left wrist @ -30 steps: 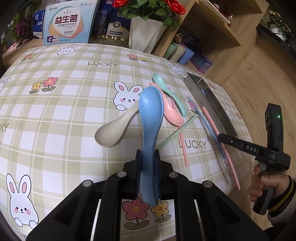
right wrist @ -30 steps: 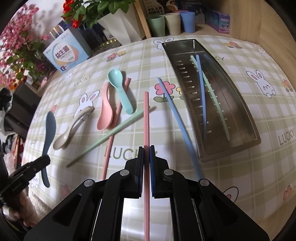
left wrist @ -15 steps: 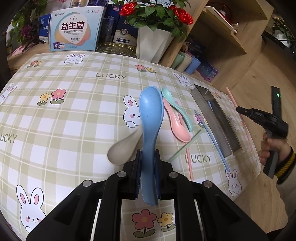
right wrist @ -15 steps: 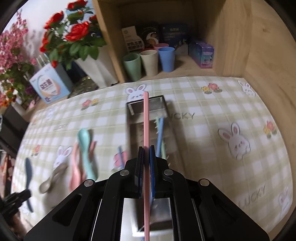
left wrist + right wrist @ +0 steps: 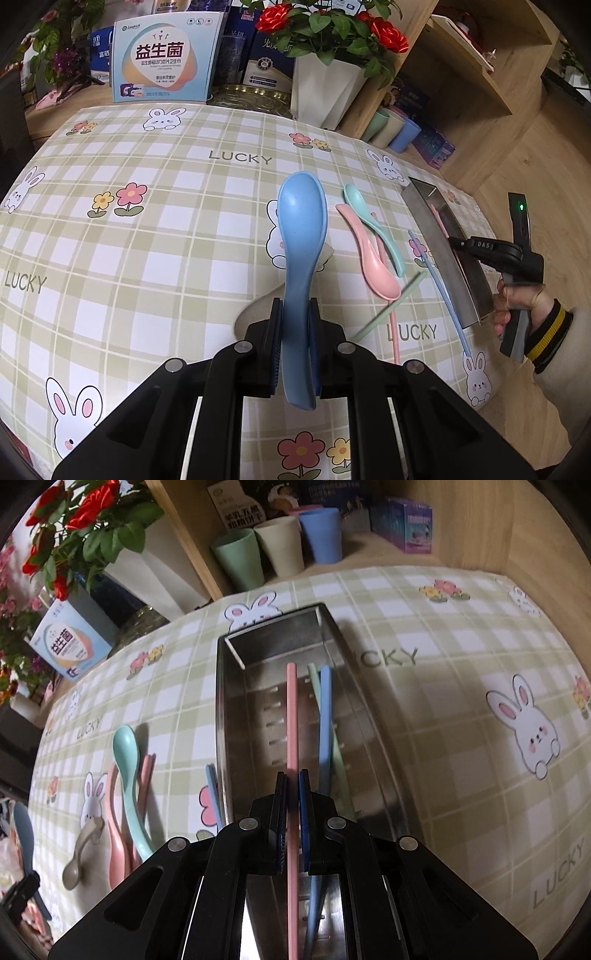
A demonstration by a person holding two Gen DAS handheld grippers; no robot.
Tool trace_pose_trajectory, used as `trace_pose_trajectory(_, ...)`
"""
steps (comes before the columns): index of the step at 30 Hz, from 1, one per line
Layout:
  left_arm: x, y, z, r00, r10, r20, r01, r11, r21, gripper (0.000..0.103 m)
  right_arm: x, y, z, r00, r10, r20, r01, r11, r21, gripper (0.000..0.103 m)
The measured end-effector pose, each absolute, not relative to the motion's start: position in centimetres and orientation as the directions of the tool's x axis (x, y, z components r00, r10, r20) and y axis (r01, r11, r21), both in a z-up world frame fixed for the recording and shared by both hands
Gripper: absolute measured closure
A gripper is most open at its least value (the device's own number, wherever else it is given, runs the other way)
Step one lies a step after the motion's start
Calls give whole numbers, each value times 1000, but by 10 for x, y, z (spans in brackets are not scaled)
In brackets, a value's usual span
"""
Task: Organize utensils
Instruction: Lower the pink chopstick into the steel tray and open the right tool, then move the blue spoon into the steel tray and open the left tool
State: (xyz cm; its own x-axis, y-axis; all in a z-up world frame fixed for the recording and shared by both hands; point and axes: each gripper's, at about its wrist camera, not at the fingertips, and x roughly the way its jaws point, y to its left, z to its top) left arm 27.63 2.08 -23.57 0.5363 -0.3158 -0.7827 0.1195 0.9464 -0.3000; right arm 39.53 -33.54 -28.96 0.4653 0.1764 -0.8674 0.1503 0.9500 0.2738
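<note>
My left gripper (image 5: 295, 314) is shut on the handle of a blue spoon (image 5: 301, 229), held above the checked tablecloth. A beige spoon (image 5: 255, 310) lies partly hidden under it. A pink spoon (image 5: 373, 258) and a teal spoon (image 5: 369, 218) lie to its right, with a green chopstick (image 5: 391, 306), a pink chopstick (image 5: 394, 339) and a blue chopstick (image 5: 443, 291). My right gripper (image 5: 291, 786) is shut on a pink chopstick (image 5: 291, 709), held lengthwise over the steel tray (image 5: 373, 716). A blue chopstick (image 5: 324, 716) and a green chopstick (image 5: 314, 675) lie in the tray.
A white flower pot (image 5: 325, 88) and a printed box (image 5: 162, 59) stand at the table's back edge. Three cups (image 5: 280, 546) sit on a wooden shelf behind the tray. A person's hand (image 5: 517, 302) holds the right gripper at the table's right edge.
My right gripper lifted the pink chopstick off the cloth and carried it over the steel tray. My left gripper rose slightly with the blue spoon, covering more of the beige spoon.
</note>
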Motion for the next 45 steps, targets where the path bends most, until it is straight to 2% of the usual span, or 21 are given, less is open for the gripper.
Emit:
trace_pose_trajectory(7, 278, 9, -236, 520, -320, -792, 134, 946, -294, 90, 393, -336, -296, 436, 190, -880, 168, 943, 287, 96)
trace_pose_trajectory(17, 279, -4, -230, 506, -333, -796, 149, 942, -299, 90, 376, -339, -271, 482, 210, -850, 138, 940, 311, 95)
trace_pose_trajectory(23, 280, -16, -224, 507, -332, -796, 165, 943, -289, 90, 351, -332, -248, 504, 105, -857, 103, 978, 181, 94)
trace_pose_trajectory(24, 281, -19, -223, 506, -331, -797, 167, 943, -286, 90, 347, -332, -245, 509, 102, -855, 99, 980, 175, 84)
trace_pose_trajectory(25, 281, -21, -222, 505, -331, -797, 170, 943, -284, 90, 342, -332, -242, 516, 98, -851, 97, 981, 171, 57)
trace_pose_trajectory(26, 282, -23, -221, 503, -332, -798, 174, 943, -283, 90, 337, -334, -238, 529, 91, -843, 97, 981, 167, 44)
trace_pose_trajectory(30, 284, -35, -219, 497, -338, -800, 195, 941, -276, 90, 322, -341, -234, 543, 90, -835, 93, 982, 166, 42)
trace_pose_trajectory(33, 288, -46, -216, 487, -351, -799, 211, 936, -283, 90, 313, -351, -233, 544, 113, -831, 114, 972, 207, 35)
trace_pose_trajectory(36, 294, -61, -213, 471, -376, -798, 228, 926, -302, 90, 309, -363, -233, 548, 120, -828, 138, 963, 231, 20)
trace_pose_trajectory(37, 297, -67, -212, 465, -385, -798, 234, 922, -308, 90, 307, -367, -233, 555, 117, -823, 145, 961, 235, 18)
trace_pose_trajectory(45, 329, -139, -212, 387, -432, -814, 302, 894, -331, 90, 301, -400, -237, 570, 112, -814, 193, 945, 264, 17)
